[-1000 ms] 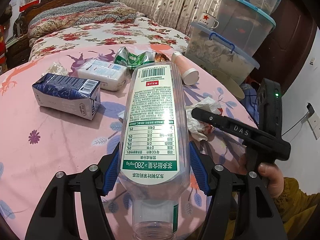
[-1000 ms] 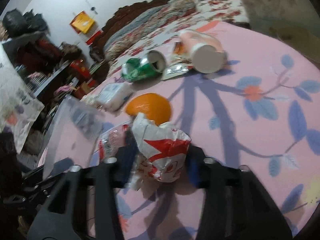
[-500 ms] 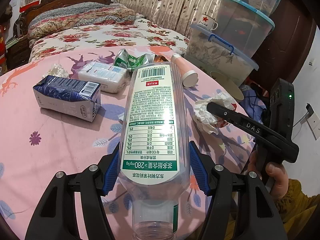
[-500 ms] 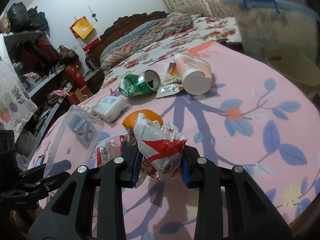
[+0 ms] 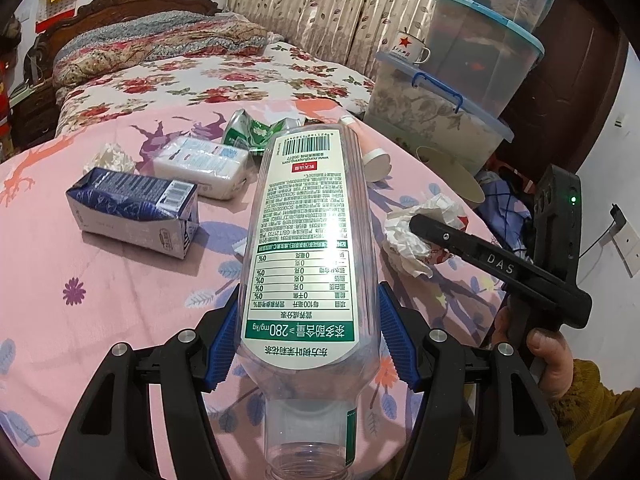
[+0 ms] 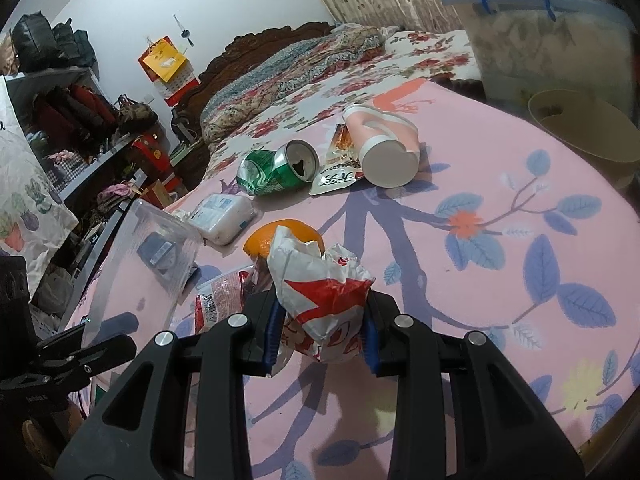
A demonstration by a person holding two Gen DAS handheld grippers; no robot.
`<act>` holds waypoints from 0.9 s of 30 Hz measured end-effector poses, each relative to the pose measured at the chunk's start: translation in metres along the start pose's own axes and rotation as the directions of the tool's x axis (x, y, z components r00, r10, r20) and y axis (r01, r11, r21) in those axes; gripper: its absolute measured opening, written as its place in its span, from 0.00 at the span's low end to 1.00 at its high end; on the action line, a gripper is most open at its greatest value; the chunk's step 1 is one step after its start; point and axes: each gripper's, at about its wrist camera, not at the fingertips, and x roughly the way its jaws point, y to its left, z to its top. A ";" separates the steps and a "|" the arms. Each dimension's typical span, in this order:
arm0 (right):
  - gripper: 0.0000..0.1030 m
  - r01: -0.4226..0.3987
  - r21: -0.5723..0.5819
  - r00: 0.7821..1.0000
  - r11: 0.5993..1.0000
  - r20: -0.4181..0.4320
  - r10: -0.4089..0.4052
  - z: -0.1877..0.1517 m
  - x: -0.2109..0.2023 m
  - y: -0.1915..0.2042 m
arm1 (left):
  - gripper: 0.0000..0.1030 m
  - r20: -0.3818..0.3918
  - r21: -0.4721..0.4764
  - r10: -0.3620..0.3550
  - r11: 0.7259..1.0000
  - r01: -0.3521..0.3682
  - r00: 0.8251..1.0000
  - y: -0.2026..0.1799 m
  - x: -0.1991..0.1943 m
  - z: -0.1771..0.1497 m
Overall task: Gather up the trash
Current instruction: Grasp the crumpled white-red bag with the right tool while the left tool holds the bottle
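My left gripper (image 5: 308, 344) is shut on a clear plastic bottle (image 5: 308, 240) with a white and green label, held above the pink floral table (image 5: 100, 280). My right gripper (image 6: 320, 332) is shut on a crumpled white and red wrapper (image 6: 320, 292), lifted off the table. It also shows in the left wrist view (image 5: 416, 236), near the table's right edge. On the table lie a blue milk carton (image 5: 132, 212), a tissue pack (image 5: 200, 162), a crushed green can (image 6: 276, 172), a pink cup (image 6: 380, 144), an orange (image 6: 280, 236) and a red snack packet (image 6: 220, 296).
A beige bin (image 6: 584, 128) stands beyond the table's right edge. Stacked plastic storage boxes (image 5: 460, 80) with a mug (image 5: 408, 46) on one stand behind it. A flowered bed (image 5: 200, 76) lies past the table. Shelves with clothes (image 6: 68, 120) stand at the left.
My right gripper has lifted the wrapper off the table and carried it right, toward the table's edge. The left gripper with the bottle has barely moved.
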 end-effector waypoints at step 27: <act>0.34 0.001 0.026 1.000 1.000 0.000 -0.001 -0.001 -0.003 -0.010 | 0.59 -0.005 0.006 -0.023 1.000 0.023 1.000 -0.006 0.002 0.005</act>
